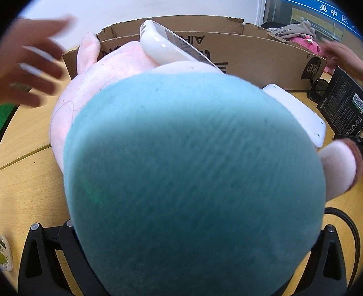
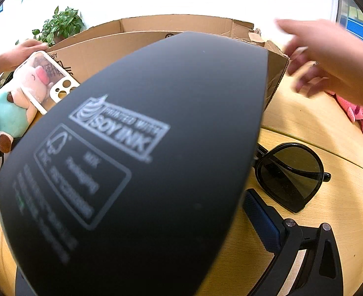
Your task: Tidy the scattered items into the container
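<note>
1. Left gripper (image 1: 196, 259): clamped on the soft plush toy with teal body and pink head (image 1: 193, 160), filling the space between its fingers
2. Right gripper (image 2: 156, 259): clamped on the flat matte black printed box (image 2: 144, 148)
3. Open brown cardboard box (image 2: 102, 49): directly ahead of both grippers
4. Black-framed sunglasses (image 2: 289, 175): on the wooden table (image 2: 329, 222), just right of the right gripper

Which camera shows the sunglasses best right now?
The right wrist view: the sunglasses lie folded on the table, lens and frame plainly visible beside the black box. The left wrist view shows only a dark sliver of them behind that box.
</note>
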{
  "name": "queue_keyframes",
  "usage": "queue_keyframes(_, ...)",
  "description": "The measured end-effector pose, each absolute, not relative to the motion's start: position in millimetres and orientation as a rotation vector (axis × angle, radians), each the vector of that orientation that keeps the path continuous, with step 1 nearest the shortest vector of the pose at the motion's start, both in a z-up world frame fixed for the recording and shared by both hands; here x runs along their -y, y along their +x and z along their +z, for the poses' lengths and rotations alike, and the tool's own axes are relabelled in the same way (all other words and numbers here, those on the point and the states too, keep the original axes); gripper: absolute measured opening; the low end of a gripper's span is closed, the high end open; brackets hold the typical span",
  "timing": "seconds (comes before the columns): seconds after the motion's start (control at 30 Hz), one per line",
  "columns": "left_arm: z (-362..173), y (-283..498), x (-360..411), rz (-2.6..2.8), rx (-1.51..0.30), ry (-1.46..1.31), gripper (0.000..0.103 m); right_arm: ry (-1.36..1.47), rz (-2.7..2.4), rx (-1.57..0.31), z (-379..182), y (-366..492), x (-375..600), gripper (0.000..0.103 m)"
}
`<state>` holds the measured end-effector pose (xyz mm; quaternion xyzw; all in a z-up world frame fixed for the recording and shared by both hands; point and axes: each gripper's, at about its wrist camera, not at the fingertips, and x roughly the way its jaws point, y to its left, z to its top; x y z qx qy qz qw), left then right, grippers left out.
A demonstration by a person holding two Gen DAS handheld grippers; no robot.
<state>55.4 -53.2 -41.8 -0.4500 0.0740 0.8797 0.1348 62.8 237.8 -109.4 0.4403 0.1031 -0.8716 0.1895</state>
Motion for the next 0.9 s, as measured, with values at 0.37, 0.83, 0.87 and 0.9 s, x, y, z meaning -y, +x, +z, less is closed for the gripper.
queue_keyframes(0.37, -43, 54, 52, 2.549, -0.215, -1.303, 0.103, 1.236, -2.451, -0.29, -108, 65, -235, 0.103)
queue_keyframes(0.83, -57, 62, 62, 2.531, -0.223, -1.336, 0.103, 1.363, -2.484, -0.253, -93, 73, -227, 0.103)
queue_keyframes(0.87, -56, 68, 65, 2.529, -0.223, -1.352, 0.103, 1.377, -2.476, -0.255, -92, 81, -229, 0.103)
queue_keyframes(0.9, -56, 75, 68, 2.549, -0.215, -1.359, 0.102, 1.377, -2.479, -0.256, -92, 89, -232, 0.103)
